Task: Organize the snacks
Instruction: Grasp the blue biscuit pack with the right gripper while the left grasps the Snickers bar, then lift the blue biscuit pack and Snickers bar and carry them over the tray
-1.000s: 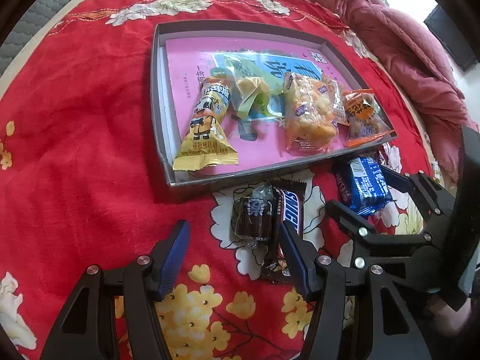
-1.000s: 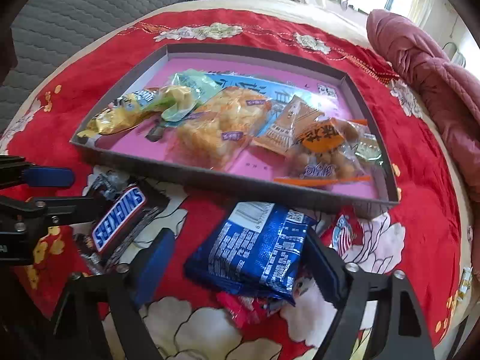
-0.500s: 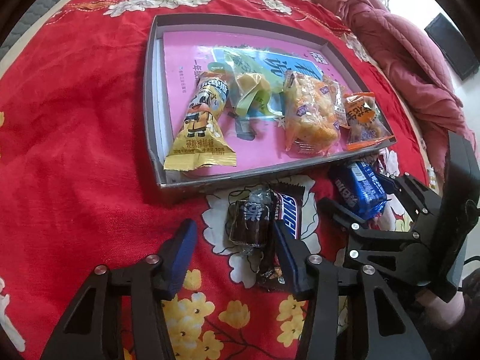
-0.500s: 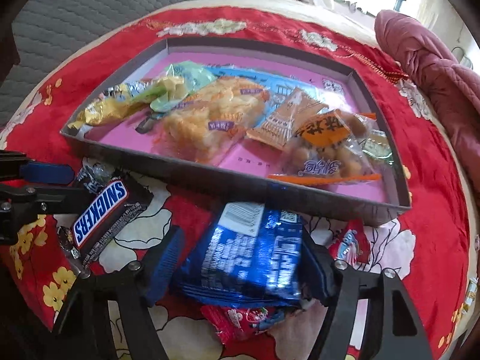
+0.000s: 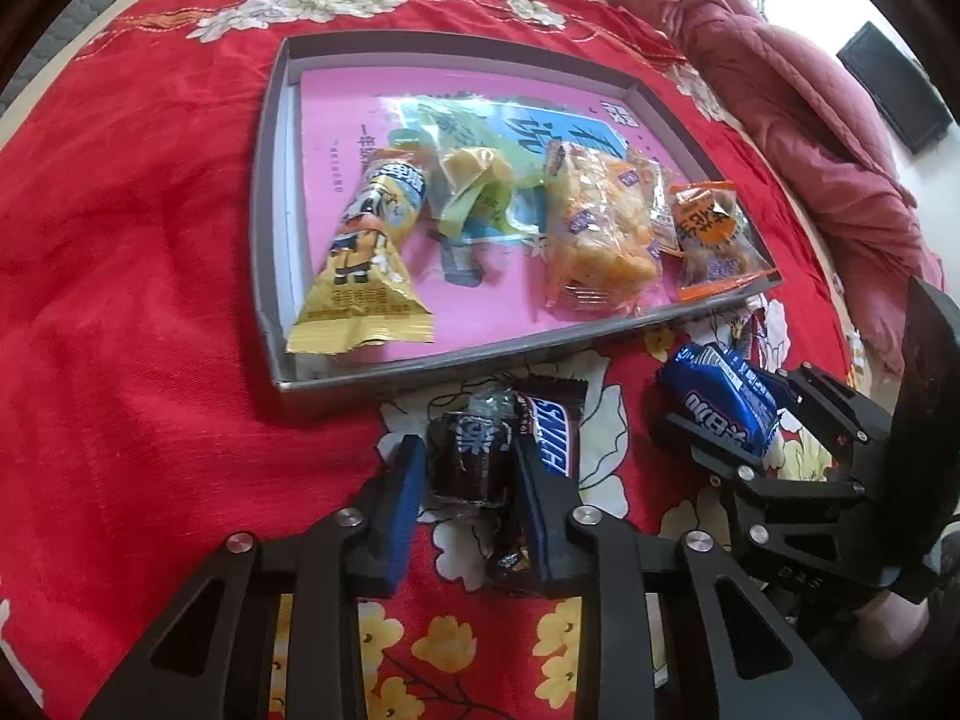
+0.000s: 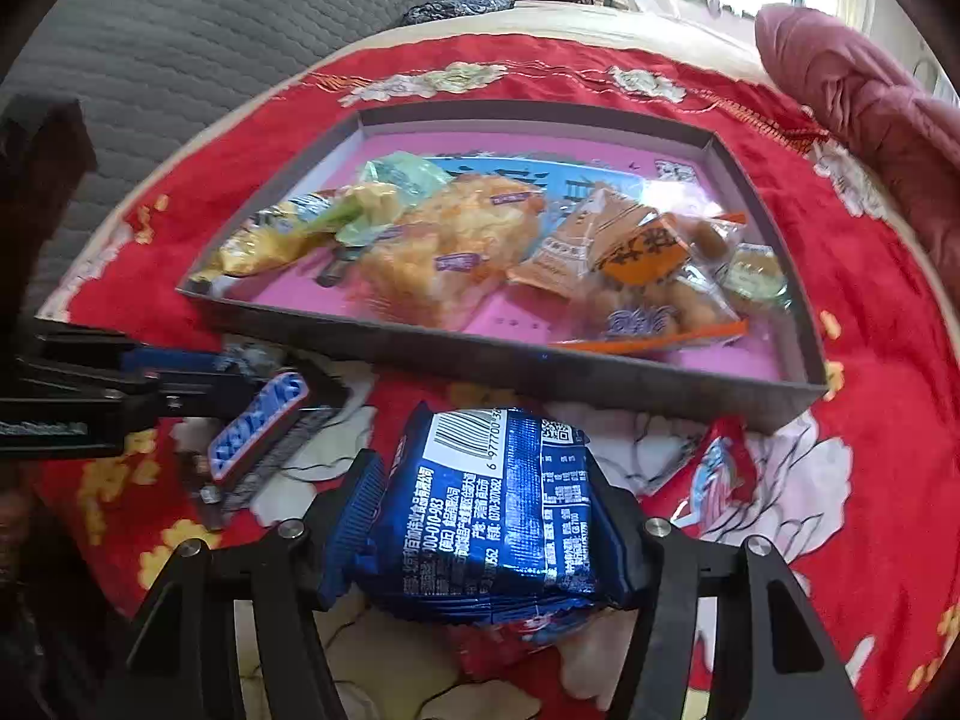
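snacks in grey tray [image 5: 270, 228] on red floral bedspread [image 5: 120, 240], left tool [image 5: 465, 474] closing on dark candy [image 5: 471, 462], right tool [image 6: 492, 516] closing on blue packet [image 6: 498, 504]

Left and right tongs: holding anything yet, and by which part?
Left tongs are closing across the sides of a small dark candy. Right tongs are closing on the two side edges of the blue packet. Both pairs already touch their snack.

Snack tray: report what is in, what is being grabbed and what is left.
Done: several packets lie in the snack tray, among them the yellow bag. In hand: the left hand-held gripper is closing around the dark candy, and the right hand-held gripper around the blue packet. Left: the Snickers bar and a red wrapper on the cloth.
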`<state>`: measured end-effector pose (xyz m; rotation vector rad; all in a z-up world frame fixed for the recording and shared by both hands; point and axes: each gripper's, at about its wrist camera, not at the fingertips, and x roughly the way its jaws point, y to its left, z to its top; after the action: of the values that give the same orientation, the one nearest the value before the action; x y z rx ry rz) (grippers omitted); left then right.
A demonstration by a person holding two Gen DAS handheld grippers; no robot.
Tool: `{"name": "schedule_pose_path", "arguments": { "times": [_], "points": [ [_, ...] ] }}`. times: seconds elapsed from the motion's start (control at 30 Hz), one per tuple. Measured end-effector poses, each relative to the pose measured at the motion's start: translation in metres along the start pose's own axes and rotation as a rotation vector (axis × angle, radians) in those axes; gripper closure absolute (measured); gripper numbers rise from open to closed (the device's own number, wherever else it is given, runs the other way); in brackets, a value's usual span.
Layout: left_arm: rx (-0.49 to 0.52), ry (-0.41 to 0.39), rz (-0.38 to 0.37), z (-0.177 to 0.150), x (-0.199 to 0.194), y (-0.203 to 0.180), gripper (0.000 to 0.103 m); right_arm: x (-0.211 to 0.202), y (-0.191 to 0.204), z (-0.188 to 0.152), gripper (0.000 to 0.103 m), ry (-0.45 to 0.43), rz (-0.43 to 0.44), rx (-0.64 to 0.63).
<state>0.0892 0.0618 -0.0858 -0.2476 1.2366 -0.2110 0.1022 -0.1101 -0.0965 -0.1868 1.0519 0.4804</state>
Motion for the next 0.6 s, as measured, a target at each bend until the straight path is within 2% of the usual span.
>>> {"name": "schedule_pose_path", "arguments": {
  "times": [0.23,0.37,0.6],
  "points": [
    [-0.015,0.012,-0.030,0.001,0.005,0.002,0.074,-0.004,0.018,-0.003,0.041,0.002,0.056,-0.040],
    [-0.016,0.017,-0.042,0.000,0.006,0.004,0.074,0.002,0.025,-0.003,0.041,0.021,0.036,-0.072],
    [-0.014,0.017,-0.058,-0.001,0.006,0.002,0.075,0.004,0.021,-0.003,0.041,0.023,0.043,-0.049]
  ]
}}
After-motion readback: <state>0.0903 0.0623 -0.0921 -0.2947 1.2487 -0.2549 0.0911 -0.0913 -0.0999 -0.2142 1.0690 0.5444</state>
